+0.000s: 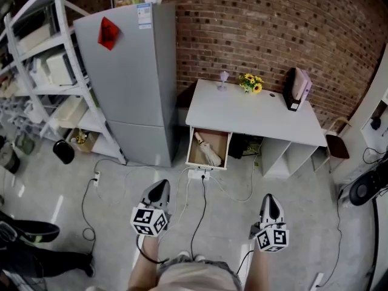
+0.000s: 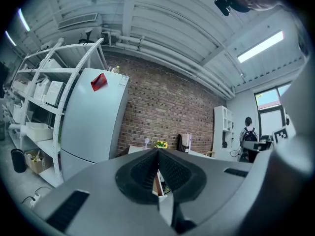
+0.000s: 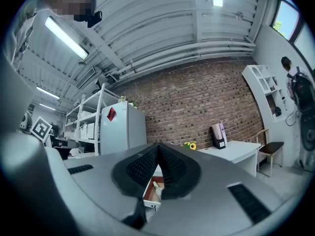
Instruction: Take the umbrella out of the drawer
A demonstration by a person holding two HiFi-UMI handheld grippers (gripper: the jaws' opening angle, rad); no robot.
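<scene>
2 grippers in view, both on the near side over bare floor, well apart from the desk (image 1: 254,117). Left gripper (image 1: 159,185): jaws closed tip to tip, nothing between pads, touching nothing. Right gripper (image 1: 270,199): jaws fully closed, also empty, no contact w/ any item. Both point roughly level toward the far wall.

Umbrella (image 1: 208,152): beige, folded, lying diagonally inside the drawer (image 1: 193,149). Drawer is pulled out toward the near side, under the left end of the white desk. Umbrella not touched by either tool.

Surroundings: power strip (image 1: 199,174) on the floor just near of the drawer front, w/ cables trailing toward the near side. Grey fridge (image 1: 130,83) stands left of the desk, against the brick wall (image 1: 267,29). Sunflowers (image 1: 250,83) sit on the desk's far edge. White shelving rack (image 1: 36,71) at far left, beside the fridge.
</scene>
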